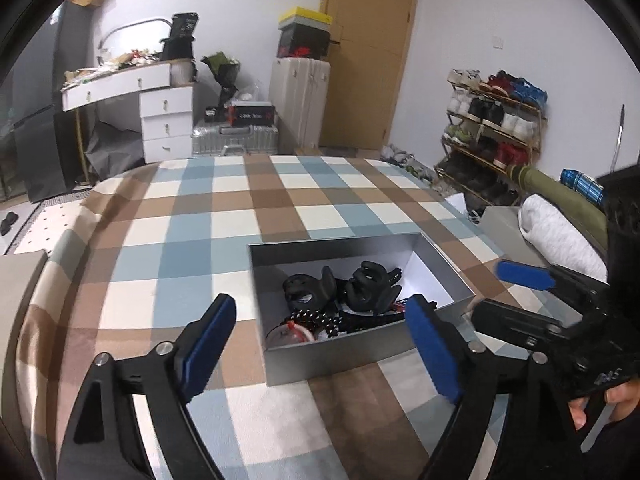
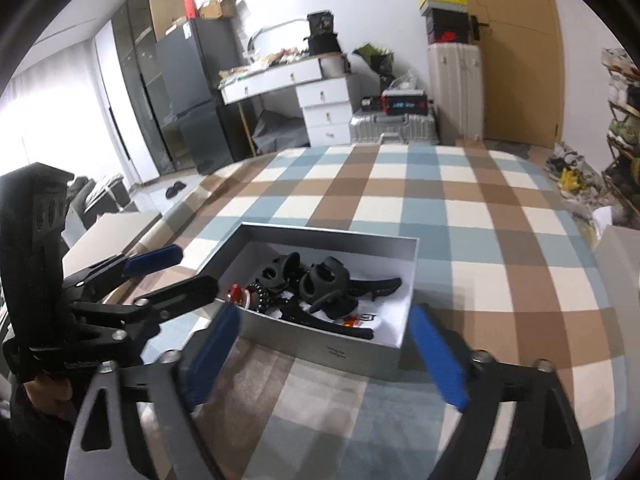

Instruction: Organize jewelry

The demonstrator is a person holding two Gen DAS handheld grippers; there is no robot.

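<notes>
An open grey box (image 1: pixel 340 350) (image 2: pixel 336 350) with a white inside sits on the checked bed cover. It holds several black hair claws (image 1: pixel 370 286) (image 2: pixel 326 284), a black beaded band (image 1: pixel 316 316) (image 2: pixel 262 294) and a small red-and-white piece (image 1: pixel 294 330) (image 2: pixel 236 294). My left gripper (image 1: pixel 322 326) is open and empty, just in front of the box's near wall; it also shows in the right wrist view (image 2: pixel 182 270) at the box's left. My right gripper (image 2: pixel 324 336) is open and empty in front of the box; it also shows in the left wrist view (image 1: pixel 492 294) at the box's right.
The checked bed cover (image 1: pixel 256 208) (image 2: pixel 460 208) stretches behind the box. Beyond the bed stand a white desk with drawers (image 1: pixel 160 96), suitcases (image 1: pixel 298 96), a wooden door and a shoe rack (image 1: pixel 492 132). A grey box lid (image 1: pixel 502 226) and folded bedding lie at the right.
</notes>
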